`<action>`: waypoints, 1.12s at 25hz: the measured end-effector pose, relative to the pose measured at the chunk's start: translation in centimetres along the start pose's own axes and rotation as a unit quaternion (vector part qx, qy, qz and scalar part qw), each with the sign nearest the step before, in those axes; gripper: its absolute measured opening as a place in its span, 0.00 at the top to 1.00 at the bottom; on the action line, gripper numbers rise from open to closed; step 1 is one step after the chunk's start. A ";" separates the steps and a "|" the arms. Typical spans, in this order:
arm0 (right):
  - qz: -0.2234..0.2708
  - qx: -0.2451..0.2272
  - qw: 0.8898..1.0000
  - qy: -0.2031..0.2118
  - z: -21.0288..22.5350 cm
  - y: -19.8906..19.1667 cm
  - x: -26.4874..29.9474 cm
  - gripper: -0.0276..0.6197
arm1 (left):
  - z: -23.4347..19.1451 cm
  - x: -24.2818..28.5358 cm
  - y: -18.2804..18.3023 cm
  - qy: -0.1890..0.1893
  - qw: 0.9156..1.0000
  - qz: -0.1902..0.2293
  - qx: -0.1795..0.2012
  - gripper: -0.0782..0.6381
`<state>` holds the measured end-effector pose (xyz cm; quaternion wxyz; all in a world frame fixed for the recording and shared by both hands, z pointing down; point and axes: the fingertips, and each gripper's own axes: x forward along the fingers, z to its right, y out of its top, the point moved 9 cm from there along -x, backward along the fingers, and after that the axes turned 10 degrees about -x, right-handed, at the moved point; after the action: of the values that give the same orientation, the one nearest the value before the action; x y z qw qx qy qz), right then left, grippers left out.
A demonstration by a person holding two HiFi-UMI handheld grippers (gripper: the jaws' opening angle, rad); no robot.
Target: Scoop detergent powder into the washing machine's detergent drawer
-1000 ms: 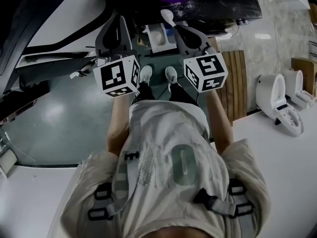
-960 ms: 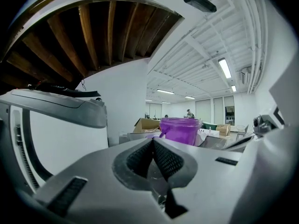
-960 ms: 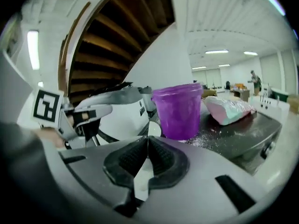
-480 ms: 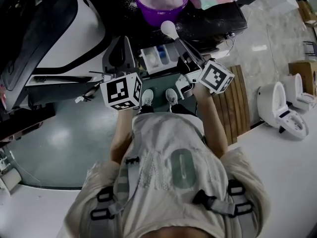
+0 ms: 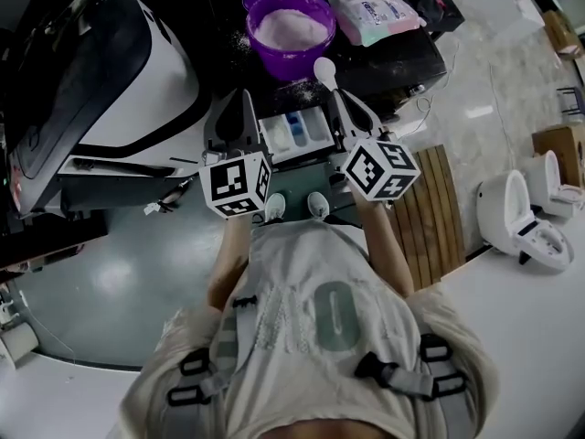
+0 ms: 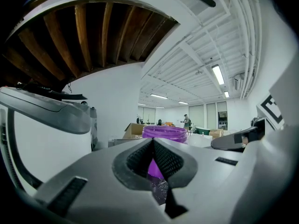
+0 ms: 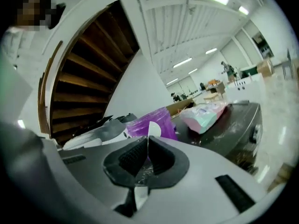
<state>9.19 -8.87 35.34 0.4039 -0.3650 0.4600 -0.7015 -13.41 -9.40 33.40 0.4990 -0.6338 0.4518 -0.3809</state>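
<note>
A purple bowl (image 5: 291, 27) of white detergent powder stands on a dark counter (image 5: 393, 58), with spilled powder around it. Below it the detergent drawer (image 5: 297, 135) is pulled open, showing white and blue compartments. My right gripper (image 5: 335, 94) is shut on the handle of a white spoon (image 5: 324, 69), whose head points up at the bowl's near rim. The spoon (image 7: 154, 130) stands in front of the purple bowl (image 7: 156, 120) between the shut right gripper (image 7: 147, 141). My left gripper (image 5: 245, 94) hovers left of the drawer. The left gripper (image 6: 153, 141) is shut with nothing in it, facing the purple bowl (image 6: 164, 133).
A white and black washing machine (image 5: 110, 80) fills the left. A pink and green detergent bag (image 5: 370, 12) lies right of the bowl. On the floor are a wooden slat mat (image 5: 434, 199) and white toilets (image 5: 526, 222). The person's feet (image 5: 294, 207) stand below the drawer.
Both grippers have moved up toward the counter. The spoon in the right gripper now points at the bowl's rim. More of the bowl and bag have come into view.
</note>
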 end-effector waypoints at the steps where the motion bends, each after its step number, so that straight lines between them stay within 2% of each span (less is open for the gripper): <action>1: 0.001 -0.029 1.000 -0.010 -0.1 0.4 0.0 0.94 | 0.2 0.1 0.1 0.000 1.000 0.001 0.002 0.86; 4: 0.002 -0.091 0.995 -0.026 -0.6 1.2 0.0 0.94 | 0.6 0.3 0.3 -0.001 1.000 0.004 0.007 0.86; 9: 0.002 -0.146 0.989 -0.025 -1.1 1.5 0.4 0.94 | 1.0 0.6 0.4 0.002 1.000 0.004 0.010 0.86; 28: -0.009 -0.166 0.986 -0.032 -1.0 1.0 -0.1 0.94 | 0.5 -0.4 0.1 0.011 1.000 0.000 0.005 0.86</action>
<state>8.63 -8.65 34.11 0.3460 -0.4531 0.5537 -0.6070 -13.07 -8.90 33.22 0.4970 -0.6270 0.4560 -0.3899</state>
